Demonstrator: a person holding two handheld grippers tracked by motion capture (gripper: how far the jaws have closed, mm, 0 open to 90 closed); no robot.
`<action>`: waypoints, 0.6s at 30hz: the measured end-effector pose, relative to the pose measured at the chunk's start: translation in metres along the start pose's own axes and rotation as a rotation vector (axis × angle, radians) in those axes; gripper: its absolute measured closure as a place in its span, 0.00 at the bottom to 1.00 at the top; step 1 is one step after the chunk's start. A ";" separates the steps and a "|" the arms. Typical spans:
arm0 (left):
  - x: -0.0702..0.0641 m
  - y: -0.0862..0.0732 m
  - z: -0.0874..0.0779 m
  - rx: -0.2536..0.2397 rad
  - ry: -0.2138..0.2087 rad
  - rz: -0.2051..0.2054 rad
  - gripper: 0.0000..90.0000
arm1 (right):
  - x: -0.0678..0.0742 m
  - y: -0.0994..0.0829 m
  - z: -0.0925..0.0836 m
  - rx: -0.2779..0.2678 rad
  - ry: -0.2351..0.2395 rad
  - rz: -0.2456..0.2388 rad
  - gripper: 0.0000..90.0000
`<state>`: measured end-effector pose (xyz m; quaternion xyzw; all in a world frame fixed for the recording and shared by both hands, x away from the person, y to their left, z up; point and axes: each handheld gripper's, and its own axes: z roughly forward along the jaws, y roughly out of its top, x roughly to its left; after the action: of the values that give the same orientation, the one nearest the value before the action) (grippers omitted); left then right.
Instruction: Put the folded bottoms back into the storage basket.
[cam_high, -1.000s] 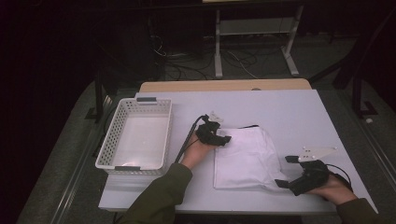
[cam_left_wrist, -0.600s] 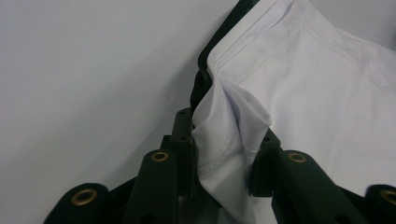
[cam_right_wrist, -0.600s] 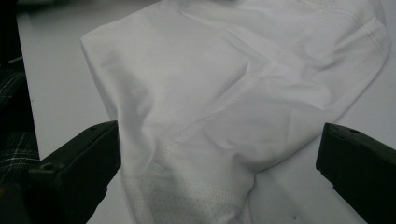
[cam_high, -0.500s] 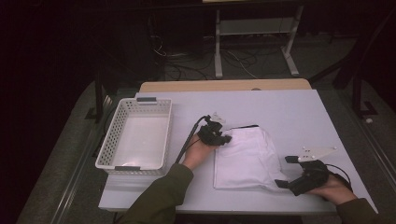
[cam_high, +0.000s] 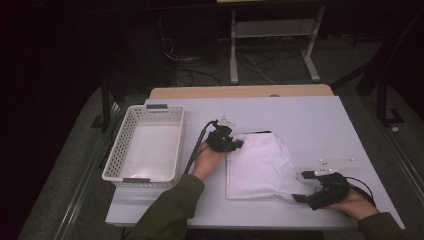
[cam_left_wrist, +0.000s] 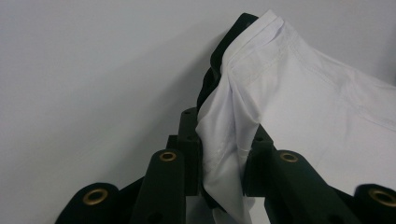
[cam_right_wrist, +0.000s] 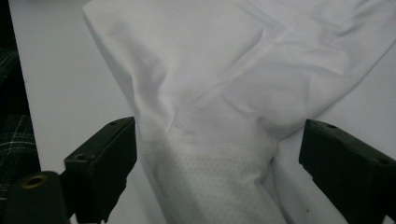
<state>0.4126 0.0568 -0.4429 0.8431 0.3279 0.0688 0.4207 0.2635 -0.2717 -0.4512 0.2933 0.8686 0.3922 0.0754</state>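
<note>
With the left gripper (cam_high: 239, 144) clamped on the far-left corner of the white garment (cam_high: 260, 165), its near-right corner lies between the right gripper's (cam_high: 301, 186) wide jaws, which have just been closing without pinching it.

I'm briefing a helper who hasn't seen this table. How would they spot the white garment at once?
Start at the white table. Right of the white basket lies the white garment, folded flat. The left tongs pinch its far left corner; the right tongs straddle its near right corner. It is the only cloth there.
</note>
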 end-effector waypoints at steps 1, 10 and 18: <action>0.001 0.000 -0.001 0.000 0.003 -0.002 0.82 | 0.000 0.000 0.001 0.007 0.000 -0.001 0.15; 0.001 0.000 -0.001 0.000 0.003 -0.002 0.82 | 0.009 0.001 0.014 0.113 -0.029 -0.069 0.20; 0.001 0.000 0.000 0.000 -0.005 -0.002 0.82 | 0.011 0.004 0.013 0.115 -0.055 -0.093 0.48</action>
<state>0.4131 0.0577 -0.4430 0.8429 0.3277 0.0663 0.4215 0.2611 -0.2551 -0.4559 0.2674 0.9000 0.3293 0.1003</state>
